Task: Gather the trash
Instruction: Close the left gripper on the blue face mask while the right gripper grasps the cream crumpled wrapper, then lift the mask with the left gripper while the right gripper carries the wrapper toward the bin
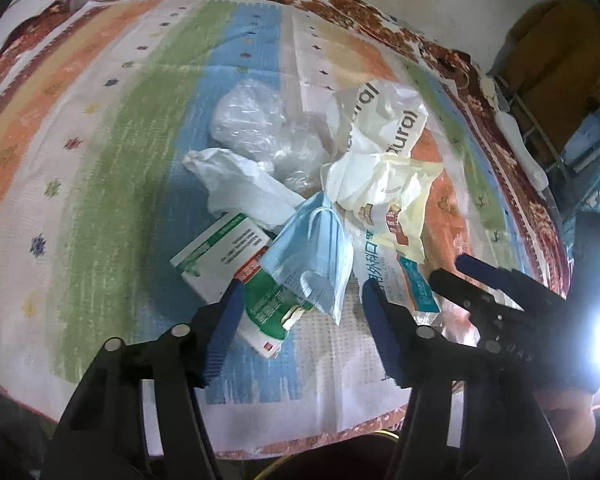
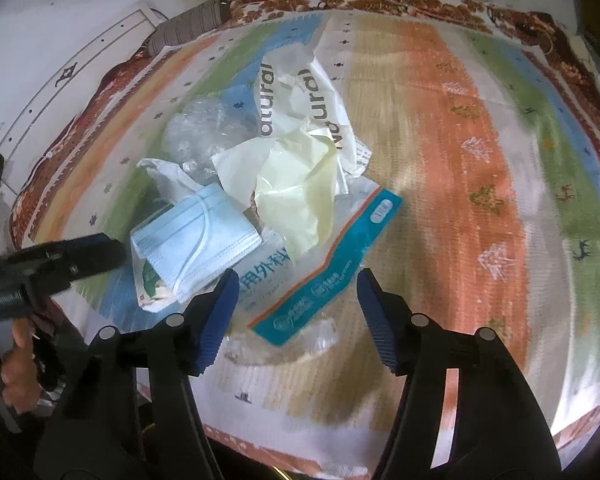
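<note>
A pile of trash lies on a striped cloth-covered table (image 1: 100, 168). It holds a blue face mask (image 1: 312, 256), a green and white carton (image 1: 228, 272), a clear crumpled plastic bag (image 1: 256, 120), a white bag printed "natural" (image 1: 376, 112), a pale yellow bag (image 1: 400, 196) and a teal-edged mask packet (image 2: 328, 276). My left gripper (image 1: 300, 304) is open, just in front of the mask and carton. My right gripper (image 2: 298, 292) is open over the teal packet; it also shows in the left wrist view (image 1: 496, 284). The mask (image 2: 196, 236) lies to its left.
The table's patterned red border (image 1: 540, 216) runs along the right edge, with shelving and boxes (image 1: 560, 60) beyond. A grey folded cloth (image 2: 188, 24) lies at the far left corner. The left gripper's finger (image 2: 68, 260) shows at the left of the right wrist view.
</note>
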Available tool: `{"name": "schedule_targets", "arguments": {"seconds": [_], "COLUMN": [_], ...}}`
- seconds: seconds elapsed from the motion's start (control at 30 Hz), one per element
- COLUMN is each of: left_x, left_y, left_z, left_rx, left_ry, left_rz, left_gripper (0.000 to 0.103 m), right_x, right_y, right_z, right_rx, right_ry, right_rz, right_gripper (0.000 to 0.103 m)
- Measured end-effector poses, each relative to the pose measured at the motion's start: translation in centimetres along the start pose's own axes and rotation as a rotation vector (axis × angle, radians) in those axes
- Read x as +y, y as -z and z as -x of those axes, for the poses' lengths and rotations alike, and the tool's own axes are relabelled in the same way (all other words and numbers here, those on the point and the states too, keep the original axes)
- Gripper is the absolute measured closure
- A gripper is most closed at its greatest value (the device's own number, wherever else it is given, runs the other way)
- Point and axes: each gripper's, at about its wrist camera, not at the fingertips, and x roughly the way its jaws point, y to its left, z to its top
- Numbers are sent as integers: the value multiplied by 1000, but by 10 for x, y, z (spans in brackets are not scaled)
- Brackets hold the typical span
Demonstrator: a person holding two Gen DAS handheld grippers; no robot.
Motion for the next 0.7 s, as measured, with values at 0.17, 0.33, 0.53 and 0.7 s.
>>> {"name": "schedule_targets", "arguments": {"seconds": [0.17, 0.33, 0.53, 0.7], "left_x": [-2, 0, 1, -3], "left_y": [-7, -12, -13, -17], "left_z": [-13, -26, -33, -30], "left_rx": [1, 5, 13, 33], "left_ry": [4, 15, 26, 3], "left_rz": [-21, -33, -45, -51], "left_gripper": [53, 58, 92, 100], "right_x": [2, 2, 2, 2], "right_y": [-11, -16, -18, -16], "right_z": [-15, -31, -35, -31], "right_rx": [15, 43, 46, 41], "right_ry": [-7, -3, 0, -7], "right_rz": [2, 6, 15, 19], "right_gripper": [53, 67, 96, 98]}}
